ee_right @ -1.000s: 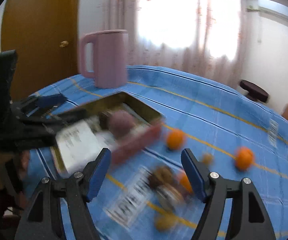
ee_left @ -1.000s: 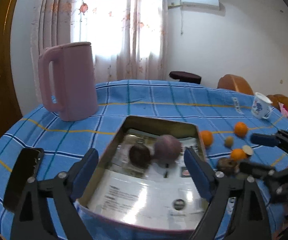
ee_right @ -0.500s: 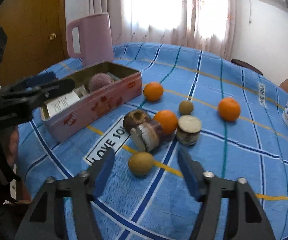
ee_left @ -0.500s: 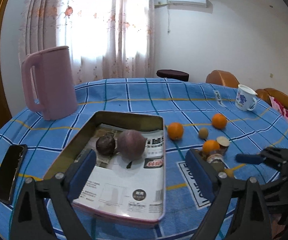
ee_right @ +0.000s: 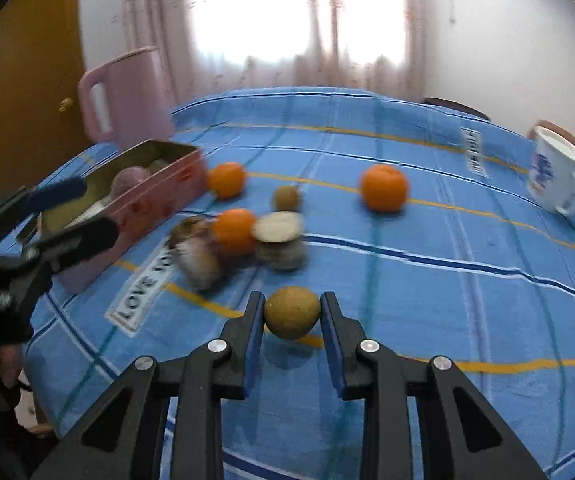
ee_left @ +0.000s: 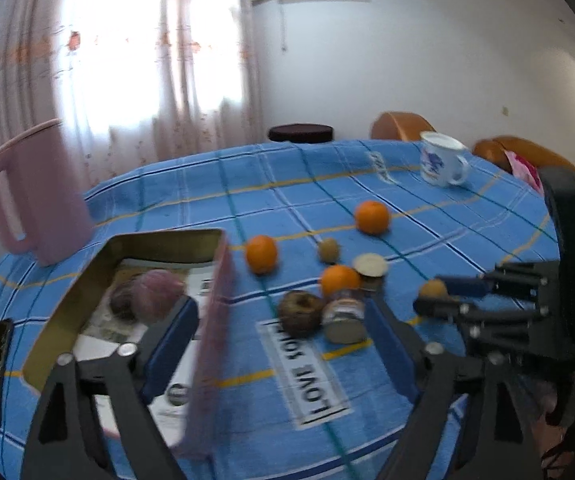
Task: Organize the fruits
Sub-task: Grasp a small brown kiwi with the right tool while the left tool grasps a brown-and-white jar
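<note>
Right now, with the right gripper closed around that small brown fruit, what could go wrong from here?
1. The brown fruit is round and pinched only at its sides by the right gripper; it could slip or roll out.
2. Carrying it toward the pink tin, the gripper passes the tight cluster around the orange and may knock it.
3. The left gripper hangs open beside the tin, in the likely path.

A white label [ee_right: 143,288] printed on the blue tablecloth [ee_right: 427,292] reads "LOVE SO…", its end blurred, at about nine o'clock in the right wrist view. Other labels and the mug's print can't be read.
</note>
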`<action>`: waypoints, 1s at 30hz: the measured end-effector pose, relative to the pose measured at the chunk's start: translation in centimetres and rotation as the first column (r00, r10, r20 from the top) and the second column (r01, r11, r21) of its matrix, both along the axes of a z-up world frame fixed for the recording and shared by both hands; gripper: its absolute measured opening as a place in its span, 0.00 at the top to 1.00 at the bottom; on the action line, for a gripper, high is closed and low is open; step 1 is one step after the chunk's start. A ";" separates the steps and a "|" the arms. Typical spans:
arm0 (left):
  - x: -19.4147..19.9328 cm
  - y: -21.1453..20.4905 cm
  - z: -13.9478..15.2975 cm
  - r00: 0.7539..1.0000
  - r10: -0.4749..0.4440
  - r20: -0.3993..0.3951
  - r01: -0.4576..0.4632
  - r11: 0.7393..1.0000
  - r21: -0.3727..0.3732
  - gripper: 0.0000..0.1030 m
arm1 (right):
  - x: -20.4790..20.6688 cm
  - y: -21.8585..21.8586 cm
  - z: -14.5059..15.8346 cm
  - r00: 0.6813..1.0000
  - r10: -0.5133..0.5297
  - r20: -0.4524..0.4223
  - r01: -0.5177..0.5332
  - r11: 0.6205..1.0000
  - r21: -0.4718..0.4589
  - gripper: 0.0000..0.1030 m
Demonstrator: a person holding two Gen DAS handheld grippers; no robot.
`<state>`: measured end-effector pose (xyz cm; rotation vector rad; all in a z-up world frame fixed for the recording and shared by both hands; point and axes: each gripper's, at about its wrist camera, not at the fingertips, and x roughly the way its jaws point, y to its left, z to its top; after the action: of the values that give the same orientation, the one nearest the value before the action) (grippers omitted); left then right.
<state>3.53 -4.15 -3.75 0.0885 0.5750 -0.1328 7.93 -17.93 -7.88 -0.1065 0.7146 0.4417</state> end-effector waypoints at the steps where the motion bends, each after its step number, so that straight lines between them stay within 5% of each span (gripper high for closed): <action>1: 0.2 -0.6 -0.1 1.000 -0.009 -0.010 0.009 1.000 0.011 0.19 | 0.0 -0.3 0.0 1.000 -0.012 0.005 0.012 1.000 -0.012 0.71; 11: 3.7 -3.2 -2.5 0.980 -0.082 -0.182 0.077 0.996 -0.036 0.57 | -0.2 -1.4 -0.4 1.000 0.004 0.001 -0.004 1.000 0.016 0.71; 21: 4.2 -4.4 -3.3 0.974 -0.085 -0.211 0.085 0.996 -0.007 0.60 | -0.5 -1.2 -0.4 1.000 0.006 0.011 -0.007 1.000 0.016 0.71; 22: 4.2 -4.2 -3.3 0.975 -0.075 -0.208 0.076 0.997 -0.004 0.66 | -0.6 -1.2 -0.3 1.000 0.005 0.016 -0.005 1.000 0.015 0.71; 30: 3.1 -3.5 -2.8 0.984 -0.096 -0.151 0.089 0.995 -0.050 0.66 | -1.7 -1.4 0.4 0.996 0.013 0.093 -0.016 0.999 0.030 0.71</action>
<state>6.66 -7.66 -6.52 0.0635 0.7220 -0.2437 6.19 -19.35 -7.49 -0.1024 0.6160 0.4585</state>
